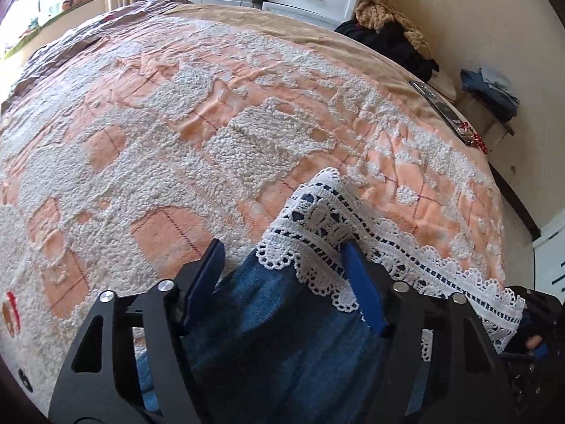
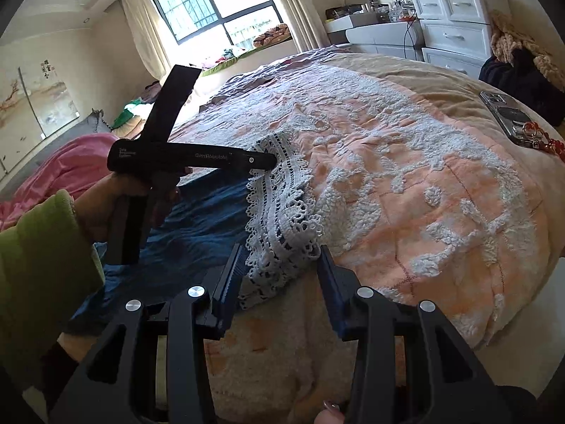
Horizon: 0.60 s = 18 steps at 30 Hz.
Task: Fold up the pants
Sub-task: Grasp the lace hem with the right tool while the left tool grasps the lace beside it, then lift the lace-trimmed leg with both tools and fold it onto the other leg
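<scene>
The pants (image 1: 282, 321) are blue denim with a white lace hem (image 1: 328, 212) and lie on an orange and white fleecy bedspread (image 1: 176, 123). My left gripper (image 1: 286, 247) is open, its blue fingers (image 1: 362, 282) either side of the hem, the lace draped over the right finger. In the right wrist view the pants (image 2: 197, 226) spread to the left with the lace hem (image 2: 282, 219) bunched. My right gripper (image 2: 279, 258) is open around the lace edge. The left gripper's body (image 2: 190, 159) reaches the hem's far end.
A phone with a red bead strap (image 2: 508, 120) lies on the bed's right edge. White drawers (image 2: 452, 24) and a pile of dark clothes (image 2: 519, 77) stand beyond the bed. A pink blanket (image 2: 63, 173) lies left. A window (image 2: 219, 7) is behind.
</scene>
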Tool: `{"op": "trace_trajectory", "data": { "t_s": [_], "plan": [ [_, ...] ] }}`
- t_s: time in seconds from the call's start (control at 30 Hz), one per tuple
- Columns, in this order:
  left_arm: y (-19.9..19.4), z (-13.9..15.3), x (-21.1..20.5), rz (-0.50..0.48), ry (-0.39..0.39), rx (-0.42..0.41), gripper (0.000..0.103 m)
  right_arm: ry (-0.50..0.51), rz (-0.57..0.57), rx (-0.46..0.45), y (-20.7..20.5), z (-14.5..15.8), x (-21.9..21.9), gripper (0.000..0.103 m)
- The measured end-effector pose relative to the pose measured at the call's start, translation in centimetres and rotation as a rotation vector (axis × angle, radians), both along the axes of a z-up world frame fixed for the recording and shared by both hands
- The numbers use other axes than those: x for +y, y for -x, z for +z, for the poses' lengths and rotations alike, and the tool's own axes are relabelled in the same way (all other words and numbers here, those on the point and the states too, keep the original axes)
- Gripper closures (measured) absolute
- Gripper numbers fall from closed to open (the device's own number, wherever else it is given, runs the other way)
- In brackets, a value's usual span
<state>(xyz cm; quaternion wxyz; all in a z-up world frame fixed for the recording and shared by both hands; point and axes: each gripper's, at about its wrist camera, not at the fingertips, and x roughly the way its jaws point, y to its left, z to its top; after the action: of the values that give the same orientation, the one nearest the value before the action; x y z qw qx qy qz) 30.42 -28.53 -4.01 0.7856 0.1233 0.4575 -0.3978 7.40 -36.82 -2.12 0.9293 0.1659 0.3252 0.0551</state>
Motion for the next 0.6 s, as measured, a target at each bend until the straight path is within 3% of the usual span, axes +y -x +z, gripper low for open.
{"op": "trace_trajectory", "data": {
  "t_s": [0.2,0.37,0.6],
  "plan": [
    [0.1,-0.2,0.2,-0.018,0.044,0.039,0.064,0.019,-0.009,0.001,-0.6,0.2,0.4,0.063],
    [0.3,0.2,0.5,-0.014,0.057,0.038,0.083,0.126,-0.01,-0.01,-0.6,0.2,1.2,0.079],
    [0.6,1.8,2.0,-0.003,0.142,0.036,0.086,0.139,0.037,-0.08,0.1,1.3,2.4,0.086]
  ]
}}
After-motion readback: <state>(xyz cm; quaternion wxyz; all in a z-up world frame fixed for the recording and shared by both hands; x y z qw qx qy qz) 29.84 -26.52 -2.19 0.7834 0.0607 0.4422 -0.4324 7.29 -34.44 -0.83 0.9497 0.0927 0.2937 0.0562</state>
